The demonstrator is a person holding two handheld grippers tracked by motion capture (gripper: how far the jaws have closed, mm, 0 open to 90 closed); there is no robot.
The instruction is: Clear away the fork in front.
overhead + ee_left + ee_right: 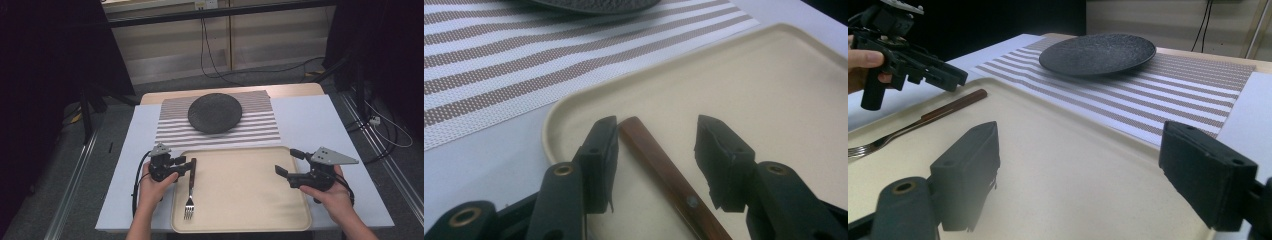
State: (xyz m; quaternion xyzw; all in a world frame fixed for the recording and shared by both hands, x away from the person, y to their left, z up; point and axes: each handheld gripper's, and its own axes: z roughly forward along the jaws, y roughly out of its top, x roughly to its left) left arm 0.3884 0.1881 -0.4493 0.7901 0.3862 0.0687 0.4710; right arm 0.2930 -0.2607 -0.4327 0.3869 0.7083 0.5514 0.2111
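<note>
The fork (190, 189) has a reddish-brown wooden handle and steel tines, and lies flat along the left edge of the beige tray (240, 220). The left gripper (189, 165) straddles the handle end, jaws apart and not pressing. The right gripper (288, 162) stands open over bare tray. The tines are cut off in the left gripper view.

Left gripper (186, 166): jaws parted, pointing toward 3 o'clock.
Right gripper (289, 162): jaws wide apart, pointing toward 10 o'clock.
</note>
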